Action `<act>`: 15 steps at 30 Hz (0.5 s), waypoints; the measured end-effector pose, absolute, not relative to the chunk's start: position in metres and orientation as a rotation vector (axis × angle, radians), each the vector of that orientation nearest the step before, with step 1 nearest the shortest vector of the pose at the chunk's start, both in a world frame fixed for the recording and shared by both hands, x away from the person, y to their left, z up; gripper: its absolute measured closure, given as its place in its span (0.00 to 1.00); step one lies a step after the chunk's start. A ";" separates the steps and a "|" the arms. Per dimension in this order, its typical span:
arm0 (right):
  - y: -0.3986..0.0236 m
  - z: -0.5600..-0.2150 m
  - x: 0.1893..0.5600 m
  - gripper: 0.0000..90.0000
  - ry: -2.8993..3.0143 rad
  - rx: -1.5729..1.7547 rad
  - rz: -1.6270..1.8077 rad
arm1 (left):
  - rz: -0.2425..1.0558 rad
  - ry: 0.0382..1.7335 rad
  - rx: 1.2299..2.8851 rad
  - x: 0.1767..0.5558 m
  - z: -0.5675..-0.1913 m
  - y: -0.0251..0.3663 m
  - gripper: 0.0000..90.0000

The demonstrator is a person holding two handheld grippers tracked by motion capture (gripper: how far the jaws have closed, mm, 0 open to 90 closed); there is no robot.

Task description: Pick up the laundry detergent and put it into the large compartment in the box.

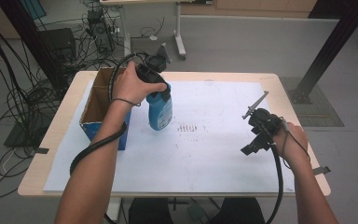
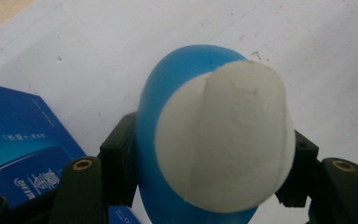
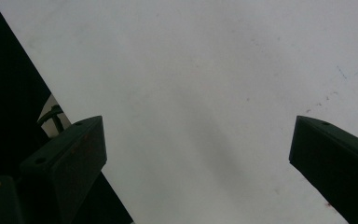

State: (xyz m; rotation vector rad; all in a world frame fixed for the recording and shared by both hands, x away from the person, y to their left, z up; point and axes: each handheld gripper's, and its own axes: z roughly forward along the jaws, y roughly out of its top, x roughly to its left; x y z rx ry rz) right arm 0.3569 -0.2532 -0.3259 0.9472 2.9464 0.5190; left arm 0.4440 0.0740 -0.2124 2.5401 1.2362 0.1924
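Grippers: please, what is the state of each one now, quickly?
Left gripper: jaws closed on the blue bottle, just below its white cap.
Right gripper: jaws open, holding nothing, above the white paper.

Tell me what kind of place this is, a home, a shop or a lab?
Most likely a lab or workshop set up for recording. Tangled cables and electronics boxes lie on the grey floor, a black metal frame post stands beside the table, and the tabletop is covered with white paper.
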 end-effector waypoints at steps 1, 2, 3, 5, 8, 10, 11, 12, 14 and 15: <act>-0.253 -0.325 0.356 0.04 2.943 0.943 0.519 | 0.194 1.234 2.542 0.443 -0.207 0.073 0.42; -0.253 -0.325 0.356 0.04 2.941 0.944 0.520 | 0.194 1.234 2.542 0.443 -0.207 0.073 0.42; -0.253 -0.325 0.356 0.04 2.941 0.944 0.520 | 0.202 1.237 2.533 0.442 -0.201 0.072 0.42; -0.253 -0.325 0.355 0.04 2.941 0.942 0.527 | 0.221 1.241 2.522 0.438 -0.190 0.070 0.42; -0.252 -0.325 0.353 0.04 2.946 0.940 0.535 | 0.237 1.245 2.506 0.434 -0.174 0.068 0.42; -0.251 -0.325 0.353 0.04 2.949 0.939 0.538 | 0.237 1.245 2.501 0.433 -0.169 0.067 0.42; -0.250 -0.325 0.352 0.04 2.949 0.931 0.538 | 0.237 1.248 2.503 0.432 -0.166 0.067 0.42; -0.250 -0.325 0.352 0.04 2.949 0.931 0.538 | 0.241 1.250 2.499 0.432 -0.163 0.066 0.42; -0.249 -0.325 0.351 0.04 2.951 0.928 0.540 | 0.264 1.258 2.491 0.429 -0.151 0.065 0.42; -0.249 -0.325 0.351 0.04 2.951 0.928 0.540 | 0.264 1.258 2.491 0.429 -0.151 0.065 0.42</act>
